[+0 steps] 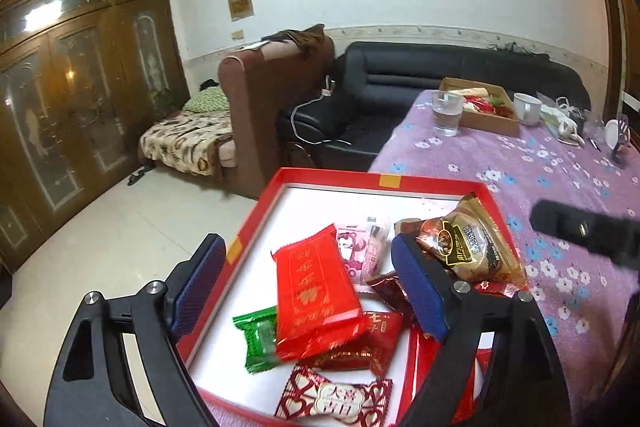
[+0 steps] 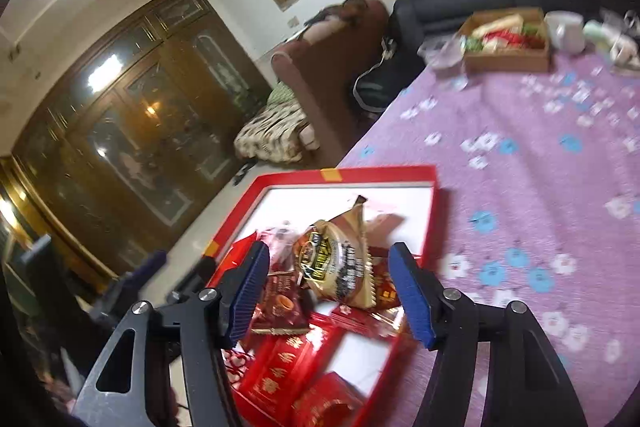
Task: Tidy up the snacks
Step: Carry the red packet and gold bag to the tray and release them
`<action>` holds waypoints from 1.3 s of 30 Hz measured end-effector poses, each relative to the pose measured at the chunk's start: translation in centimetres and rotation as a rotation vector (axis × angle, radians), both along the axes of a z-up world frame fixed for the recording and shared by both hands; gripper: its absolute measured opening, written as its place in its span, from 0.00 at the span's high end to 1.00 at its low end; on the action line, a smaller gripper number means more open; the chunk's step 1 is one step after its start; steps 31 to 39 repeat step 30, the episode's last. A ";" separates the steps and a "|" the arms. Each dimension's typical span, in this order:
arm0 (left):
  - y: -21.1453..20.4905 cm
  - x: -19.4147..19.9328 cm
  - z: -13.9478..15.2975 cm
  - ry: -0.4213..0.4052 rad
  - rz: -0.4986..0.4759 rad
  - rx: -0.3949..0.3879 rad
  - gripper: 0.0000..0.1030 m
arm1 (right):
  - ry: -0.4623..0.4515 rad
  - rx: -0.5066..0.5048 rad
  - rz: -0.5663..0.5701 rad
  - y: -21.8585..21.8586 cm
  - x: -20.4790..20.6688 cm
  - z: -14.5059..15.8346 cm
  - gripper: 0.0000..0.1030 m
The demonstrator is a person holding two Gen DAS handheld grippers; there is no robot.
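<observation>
A red tray with a white floor sits at the left edge of the table and holds several wrapped snacks. My left gripper is open above it. A long red packet lies tilted on the pile between the pads, and neither pad touches it. Around it lie a green packet, a pink packet and a brown-gold packet. My right gripper is open over the same tray, with the brown-gold packet lying loose between its pads. The right wrist view is blurred.
A purple flowered cloth covers the table. At its far end stand a glass, a cardboard box of snacks and a white cup. Beyond the table are a black sofa and a brown armchair.
</observation>
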State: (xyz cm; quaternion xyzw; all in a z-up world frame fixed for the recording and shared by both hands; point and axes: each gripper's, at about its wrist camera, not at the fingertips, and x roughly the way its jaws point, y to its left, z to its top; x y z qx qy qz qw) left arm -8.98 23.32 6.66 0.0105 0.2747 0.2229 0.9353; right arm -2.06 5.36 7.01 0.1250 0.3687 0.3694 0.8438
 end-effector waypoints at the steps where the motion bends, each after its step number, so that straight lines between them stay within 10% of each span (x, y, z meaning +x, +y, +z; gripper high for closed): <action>1: 0.0 -0.2 0.1 0.009 0.016 0.000 0.17 | -0.017 -0.010 -0.011 -0.3 -0.9 0.3 0.32; 17: -2.4 -7.2 2.0 -0.058 0.043 -0.045 0.12 | -0.223 -0.091 0.017 -1.4 -12.4 3.5 0.26; 39: -4.2 -8.0 3.0 -0.114 0.007 -0.002 0.00 | -0.192 -0.069 -0.005 -2.7 -12.5 3.4 0.26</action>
